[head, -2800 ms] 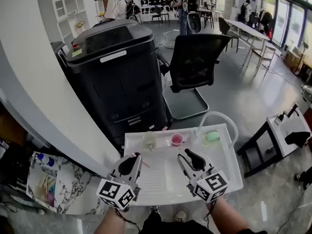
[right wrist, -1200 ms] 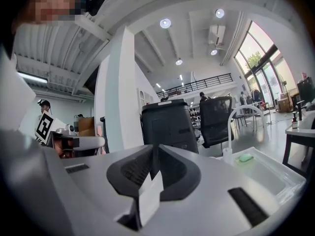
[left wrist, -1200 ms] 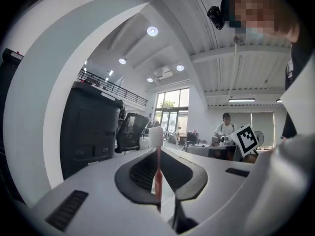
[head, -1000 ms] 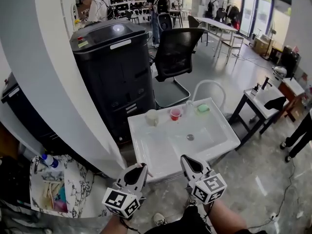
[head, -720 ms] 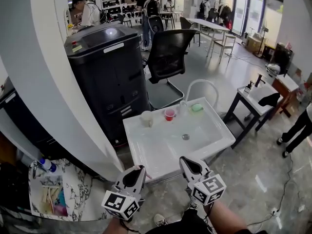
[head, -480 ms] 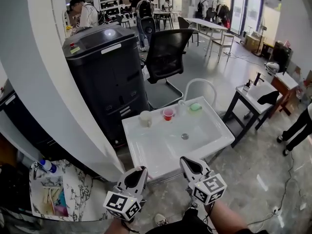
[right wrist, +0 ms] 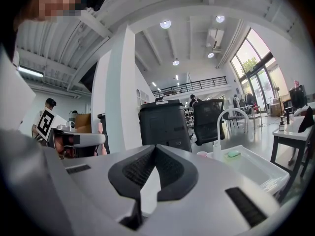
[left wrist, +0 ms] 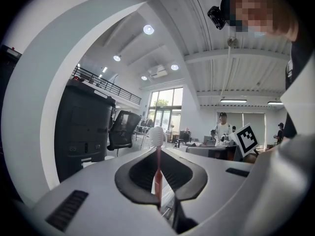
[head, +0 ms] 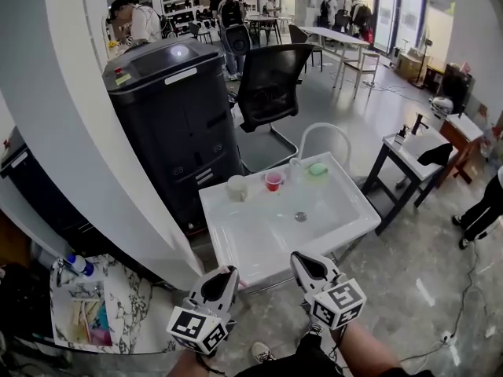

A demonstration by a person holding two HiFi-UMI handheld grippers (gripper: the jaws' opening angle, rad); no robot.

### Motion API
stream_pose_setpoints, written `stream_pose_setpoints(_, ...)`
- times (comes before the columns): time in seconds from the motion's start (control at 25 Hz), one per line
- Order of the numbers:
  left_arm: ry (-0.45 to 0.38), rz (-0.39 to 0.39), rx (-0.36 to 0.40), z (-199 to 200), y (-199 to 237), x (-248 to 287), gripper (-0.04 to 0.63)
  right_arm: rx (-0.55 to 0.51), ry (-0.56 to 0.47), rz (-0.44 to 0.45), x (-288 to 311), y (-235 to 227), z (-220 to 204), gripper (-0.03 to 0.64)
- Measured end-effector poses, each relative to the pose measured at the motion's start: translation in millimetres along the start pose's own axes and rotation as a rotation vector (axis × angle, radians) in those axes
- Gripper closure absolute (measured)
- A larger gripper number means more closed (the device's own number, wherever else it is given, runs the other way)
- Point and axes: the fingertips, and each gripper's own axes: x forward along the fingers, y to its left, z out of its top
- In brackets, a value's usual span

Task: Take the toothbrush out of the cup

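Left gripper point(head: 223, 274): clamped on the toothbrush point(left wrist: 157, 173), with the jaws nearly together on its thin handle. It points level, low and well short of the sink point(head: 236, 242).
Right gripper point(head: 301, 258): jaws together with nothing between them, held level beside the left.
Toothbrush, place: in the left gripper, its head standing up past the jaw tips. It is well apart from both cups, so it reads as already out.
Cups: a cream cup point(head: 236, 187) and a red cup point(head: 273, 181) stand upright near each other on the sink's far rim. Which one held the brush cannot be told.
Step in hand: judged to be carrying the freed toothbrush clear.
Doing it well: hold the clamp firm and the wrist level, since a slim handle can pivot between the pads. Move slowly and choose a flat part of the sink before letting go. The right gripper is best left free to steady a cup if needed.
Toothbrush, make: slender pink handle, smooth and probably plastic, with a small rounded head of pale bristles.
Jaws: dark ribbed pads set in smooth grey housings, tapering to a point.
Sink: white, glossy and rectangular, a shallow basin with a round drain point(head: 300, 217). An arched white tap point(head: 323, 126) stands at the back, with a green soap bar point(head: 317, 169) beside it.
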Motion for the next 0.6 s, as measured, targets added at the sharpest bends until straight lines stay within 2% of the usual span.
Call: stream_pose_setpoints(0.6,0.001,0.01,-0.018,-1.7,1.2,-6.4,0.563,-0.002,0.002,0.008,-0.6,8.0,-1.5,0.6)
